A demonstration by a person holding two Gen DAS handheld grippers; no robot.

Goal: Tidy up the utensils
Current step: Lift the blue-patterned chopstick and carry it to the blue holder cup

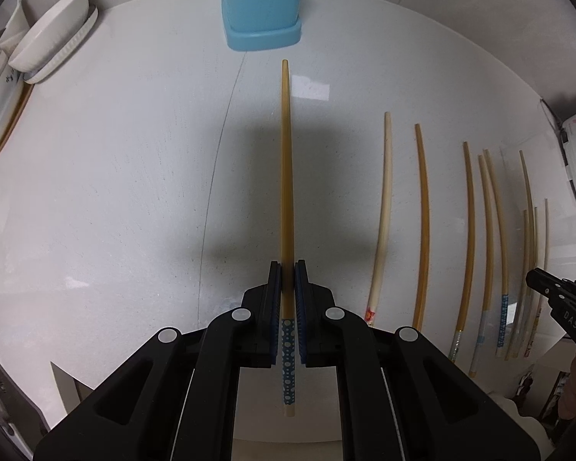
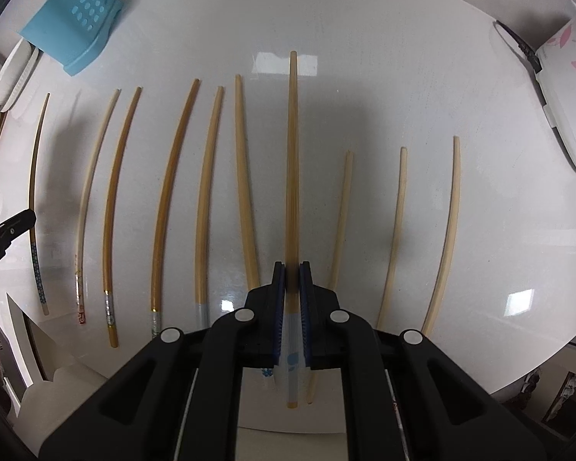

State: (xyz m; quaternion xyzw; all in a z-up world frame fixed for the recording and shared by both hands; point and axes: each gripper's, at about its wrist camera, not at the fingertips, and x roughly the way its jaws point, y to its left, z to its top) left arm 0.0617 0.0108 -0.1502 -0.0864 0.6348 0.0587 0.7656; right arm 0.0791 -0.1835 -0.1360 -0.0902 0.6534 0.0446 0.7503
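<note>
The left gripper (image 1: 287, 269) has its jaws closed on a dotted blue-handled chopstick (image 1: 286, 176), pinching it near the handle end so the tapered shaft runs straight ahead toward the blue utensil holder (image 1: 263, 4). That holder stands at the far side of the white bench (image 1: 115, 199), with a short stretch of bare surface between the chopstick's tip and its base.

The right gripper (image 2: 292, 271) has its jaws closed on a pale-handled chopstick (image 2: 292, 153), gripped just above the whitish, blue-marked handle, the shaft pointing away from the camera. Whether either chopstick is clear of the surface cannot be told for certain.

The remaining chopsticks (image 2: 165, 199) lie in a loose row, roughly parallel and mostly apart from one another. In the right wrist view six lie to the left of the held one and three to its right; the one just left of it comes close to the jaws near their tips.

To the left of the left gripper the bench is broad and bare up to a stack of white dishes (image 1: 50, 38) at its far-left rim. On the right side a white appliance with pink flower print (image 2: 568, 88) crowds the bench's edge, leaving open surface between it and the outermost plain chopstick (image 2: 447, 230). The near edge of the bench runs just under both grippers, and several handles lie close to it.
</note>
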